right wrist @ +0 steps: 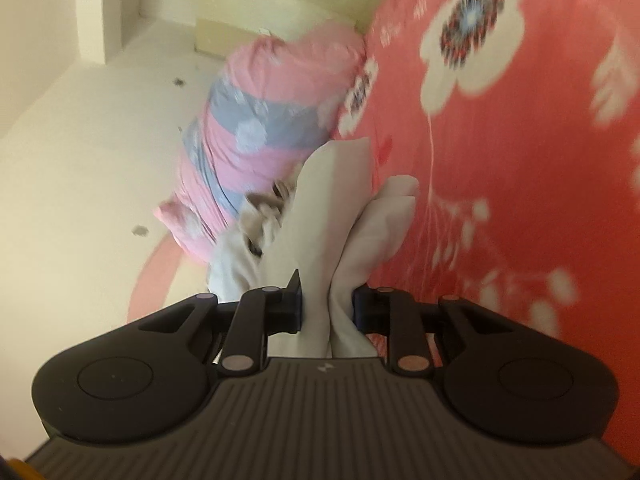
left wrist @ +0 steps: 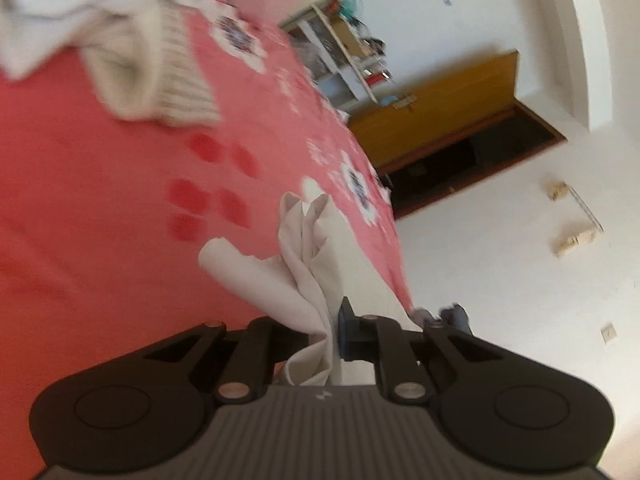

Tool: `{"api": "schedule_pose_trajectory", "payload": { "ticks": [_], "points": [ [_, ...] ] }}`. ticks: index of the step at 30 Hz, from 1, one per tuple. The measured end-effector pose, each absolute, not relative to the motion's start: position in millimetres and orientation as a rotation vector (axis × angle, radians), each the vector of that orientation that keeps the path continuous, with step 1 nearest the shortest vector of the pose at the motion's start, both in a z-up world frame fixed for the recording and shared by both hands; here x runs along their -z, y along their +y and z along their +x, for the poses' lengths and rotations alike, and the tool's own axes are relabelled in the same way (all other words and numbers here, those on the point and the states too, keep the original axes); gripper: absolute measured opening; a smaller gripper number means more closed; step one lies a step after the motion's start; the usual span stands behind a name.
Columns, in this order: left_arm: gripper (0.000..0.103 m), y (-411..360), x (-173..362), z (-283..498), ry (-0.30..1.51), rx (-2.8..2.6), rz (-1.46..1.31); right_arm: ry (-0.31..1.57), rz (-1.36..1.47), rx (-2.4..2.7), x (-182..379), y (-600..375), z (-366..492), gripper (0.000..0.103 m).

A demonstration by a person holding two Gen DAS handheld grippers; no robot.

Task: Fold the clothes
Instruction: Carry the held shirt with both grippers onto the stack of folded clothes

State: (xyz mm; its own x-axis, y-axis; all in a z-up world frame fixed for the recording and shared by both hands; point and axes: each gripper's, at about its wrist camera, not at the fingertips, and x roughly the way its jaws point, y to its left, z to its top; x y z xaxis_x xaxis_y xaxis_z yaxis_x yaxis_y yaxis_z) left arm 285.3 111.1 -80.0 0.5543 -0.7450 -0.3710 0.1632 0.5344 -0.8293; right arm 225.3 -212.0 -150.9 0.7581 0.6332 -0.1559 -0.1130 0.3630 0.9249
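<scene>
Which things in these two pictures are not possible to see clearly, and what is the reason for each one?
- Left wrist view: the white cloth in the left gripper; its lower part is hidden behind the gripper body, so the kind of garment is unknown.
- Left wrist view: the knit garment is blurred and cut off by the top edge.
- Left wrist view: shelf items are too small.
- Right wrist view: the right gripper covers the cloth's end; the pink bundle is blurred.

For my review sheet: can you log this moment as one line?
stage: lifting cloth | left hand-held gripper: shut on white cloth | right hand-held gripper: shut on white cloth | surface: red bedsheet | nearby: knit garment
</scene>
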Motion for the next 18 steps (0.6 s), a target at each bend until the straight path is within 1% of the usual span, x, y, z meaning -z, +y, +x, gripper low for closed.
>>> {"api": "schedule_pose_trajectory", "payload": {
  "ticks": [3, 6, 13, 16, 18],
  "points": [
    [0.013, 60, 51, 305, 0.800, 0.699, -0.782, 0.467, 1.108, -0.482, 133, -250, 210, 0.020],
    [0.013, -11, 19, 326, 0.783, 0.805, -0.729, 0.351, 1.099, -0.438, 106, -300, 193, 0.020],
    [0.013, -209, -46, 369, 0.705, 1.079, -0.633, 0.080, 0.976, -0.261, 21, -439, 150, 0.020],
    [0.014, -293, -54, 384, 0.685, 1.170, -0.612, -0.023, 0.903, -0.147, -10, -496, 134, 0.020],
    [0.014, -346, -53, 397, 0.689, 1.216, -0.606, -0.066, 0.885, -0.081, -18, -530, 130, 0.020]
  ]
}}
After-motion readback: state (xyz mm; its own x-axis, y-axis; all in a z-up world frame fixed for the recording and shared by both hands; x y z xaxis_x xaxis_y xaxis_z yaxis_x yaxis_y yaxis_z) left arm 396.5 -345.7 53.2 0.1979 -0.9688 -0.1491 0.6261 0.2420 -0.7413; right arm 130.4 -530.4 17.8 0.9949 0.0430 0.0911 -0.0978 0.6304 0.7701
